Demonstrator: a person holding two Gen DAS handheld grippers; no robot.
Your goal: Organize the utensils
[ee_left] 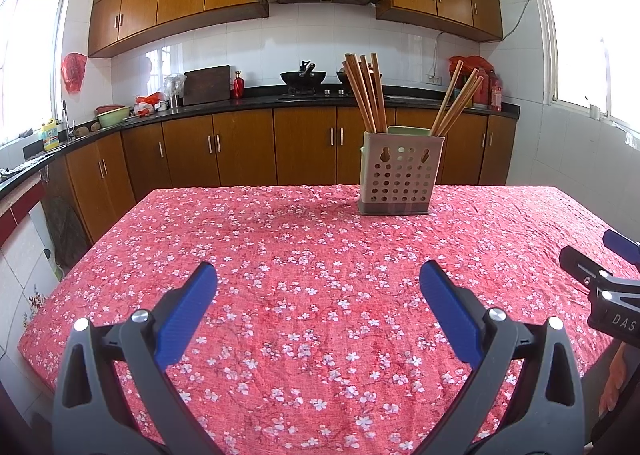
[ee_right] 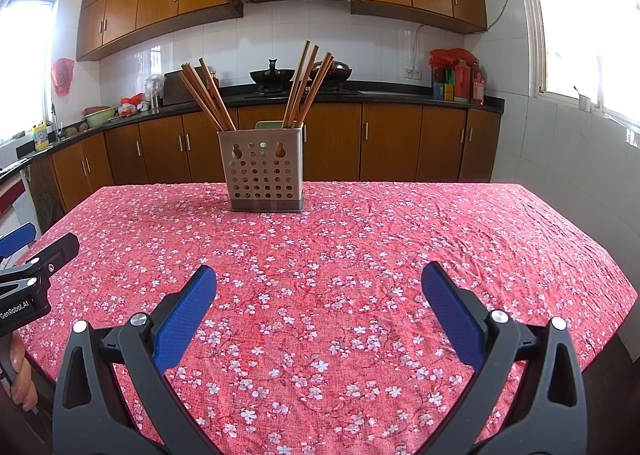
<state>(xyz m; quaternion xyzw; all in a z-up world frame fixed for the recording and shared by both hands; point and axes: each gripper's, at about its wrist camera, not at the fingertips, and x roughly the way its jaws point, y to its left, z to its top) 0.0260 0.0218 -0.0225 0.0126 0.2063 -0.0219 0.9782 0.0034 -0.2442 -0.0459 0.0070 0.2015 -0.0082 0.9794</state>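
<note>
Both the left gripper (ee_left: 318, 281) and the right gripper (ee_right: 319, 283) hang spread and empty over the red floral tablecloth (ee_right: 360, 255). Wooden chopsticks (ee_right: 208, 95) stand in two bunches inside the perforated grey plastic holder (ee_right: 264, 171) near the table's far edge; no utensil lies loose, so the task looks nearly finished.

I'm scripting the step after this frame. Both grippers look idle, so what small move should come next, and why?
Probably none beyond drawing back: the chopsticks already stand in two bunches in the perforated holder, the tablecloth shows no loose utensils, and the left gripper and right gripper are both open and hold nothing.
</note>
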